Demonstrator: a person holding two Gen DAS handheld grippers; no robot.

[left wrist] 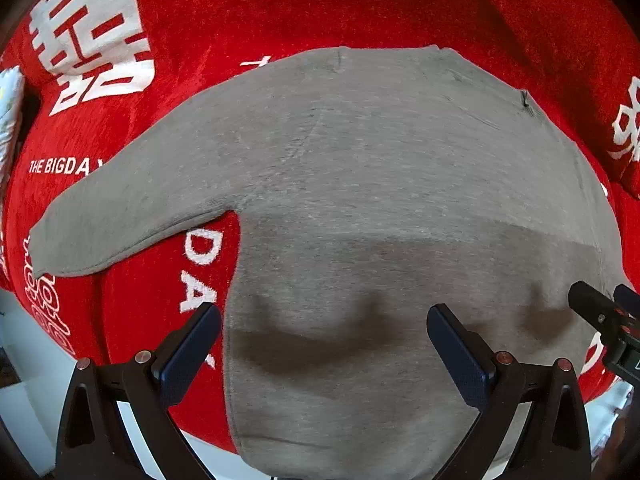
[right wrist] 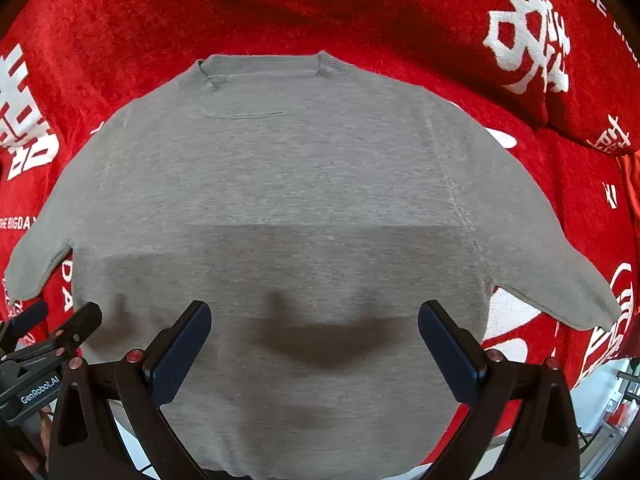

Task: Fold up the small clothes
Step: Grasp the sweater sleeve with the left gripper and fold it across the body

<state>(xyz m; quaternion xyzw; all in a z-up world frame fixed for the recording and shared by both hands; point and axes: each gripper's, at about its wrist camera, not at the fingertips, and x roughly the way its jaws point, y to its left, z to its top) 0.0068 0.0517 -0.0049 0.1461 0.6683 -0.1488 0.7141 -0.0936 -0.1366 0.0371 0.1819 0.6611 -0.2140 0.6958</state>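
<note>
A small grey sweater (left wrist: 360,184) lies flat on a red cloth, neckline at the far end, both short sleeves spread out to the sides (right wrist: 280,184). Its left sleeve (left wrist: 120,216) points to the left; its right sleeve (right wrist: 560,292) points to the right. My left gripper (left wrist: 324,320) hovers open over the lower left part of the sweater, nothing between its fingers. My right gripper (right wrist: 314,316) is open too, above the lower middle of the sweater. Each gripper's tip shows at the edge of the other's view.
The red cloth (left wrist: 360,4) with white characters and lettering covers the whole surface under the sweater. A raised red fold or cushion (right wrist: 560,92) lies at the far right. A white floor (left wrist: 24,380) shows past the near edge.
</note>
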